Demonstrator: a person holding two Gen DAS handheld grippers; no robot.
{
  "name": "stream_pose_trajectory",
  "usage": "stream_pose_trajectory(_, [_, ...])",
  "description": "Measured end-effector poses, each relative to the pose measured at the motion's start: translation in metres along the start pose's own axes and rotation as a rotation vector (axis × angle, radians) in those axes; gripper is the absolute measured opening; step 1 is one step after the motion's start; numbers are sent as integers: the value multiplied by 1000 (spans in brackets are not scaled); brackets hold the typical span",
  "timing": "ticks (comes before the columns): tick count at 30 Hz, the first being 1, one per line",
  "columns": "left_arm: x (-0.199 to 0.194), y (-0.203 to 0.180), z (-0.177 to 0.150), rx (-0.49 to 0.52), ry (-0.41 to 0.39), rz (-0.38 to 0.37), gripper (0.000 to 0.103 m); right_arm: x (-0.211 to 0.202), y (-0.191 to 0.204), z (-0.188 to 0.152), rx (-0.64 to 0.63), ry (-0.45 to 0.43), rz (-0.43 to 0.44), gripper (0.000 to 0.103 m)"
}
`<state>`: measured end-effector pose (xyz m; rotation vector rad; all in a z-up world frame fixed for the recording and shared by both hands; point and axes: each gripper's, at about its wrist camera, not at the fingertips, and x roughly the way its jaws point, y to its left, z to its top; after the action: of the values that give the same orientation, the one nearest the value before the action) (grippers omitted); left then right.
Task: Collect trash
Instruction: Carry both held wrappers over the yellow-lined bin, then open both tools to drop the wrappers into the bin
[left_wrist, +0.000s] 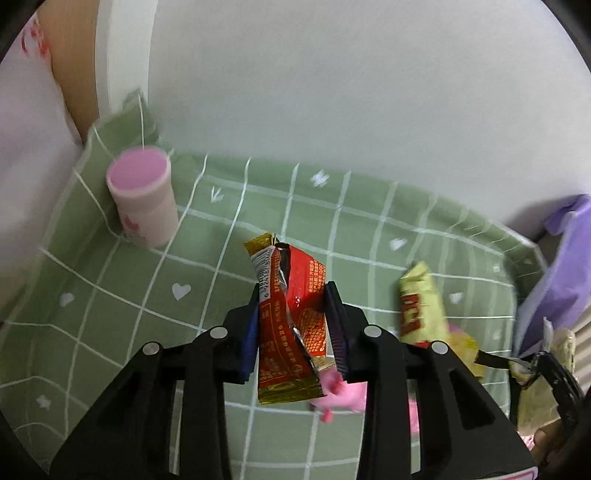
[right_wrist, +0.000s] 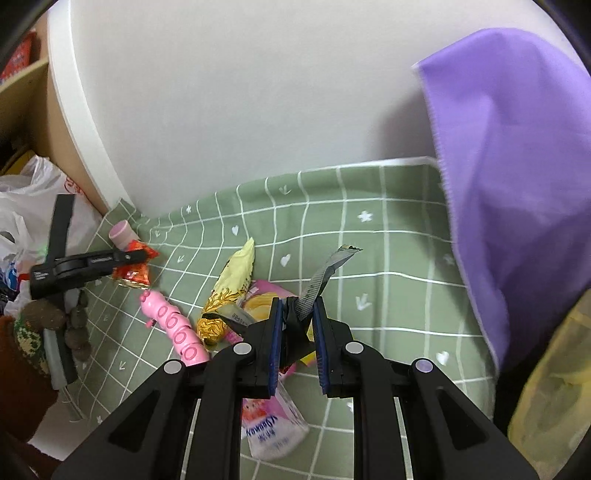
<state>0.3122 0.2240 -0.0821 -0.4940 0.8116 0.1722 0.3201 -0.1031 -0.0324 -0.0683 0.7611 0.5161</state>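
My left gripper (left_wrist: 293, 291) is shut on a red and gold snack wrapper (left_wrist: 291, 321) and holds it above the green checked tablecloth (left_wrist: 110, 295); it also shows in the right wrist view (right_wrist: 135, 264) at far left. My right gripper (right_wrist: 298, 304) is shut on a dark grey wrapper (right_wrist: 325, 273) that sticks up between its fingers. A pale yellow wrapper (left_wrist: 421, 306) lies on the cloth to the right; the right wrist view shows it (right_wrist: 236, 277) left of my right gripper.
A pink-lidded bottle (left_wrist: 144, 199) stands at the back left corner. A pink toy (right_wrist: 173, 325), a pink and white tube (right_wrist: 273, 424) and a pink packet (right_wrist: 262, 295) lie on the cloth. A purple cloth (right_wrist: 517, 166) hangs at right. White plastic bags (right_wrist: 26, 206) sit at left.
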Motion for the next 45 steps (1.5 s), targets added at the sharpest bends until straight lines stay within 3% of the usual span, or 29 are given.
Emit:
stream_pose_trajectory(8, [-72,-80,9,153,-125,-154,31,-72,-20,7,47,-156,-60,17])
stream_pose_trajectory(12, [-107,-138,14,290,-183,-270,32,-124,-31,12,26,-265,-147,17])
stream_pose_trajectory(18, [-138,-228,8,463,-209,-467,32,-199,-55,14,20,-394,-294,17])
stream_pose_trajectory(21, [-144,-278,-7,560,-182,-561,32,-231,-75,8,32,-429,-380,17])
stream_pose_trajectory(29, [-146,-375,-61,774,-123,-689,32,-295,-135,-19,145,-461,-537,17])
stream_pose_trajectory(35, [-141,-423,-99,877,-70,-755,32,-310,-167,-38,207,-445,-582,17])
stream_pose_trajectory(45, [-95,-470,-126,893,32,-788,32,-301,-215,-41,253,-416,-543,17])
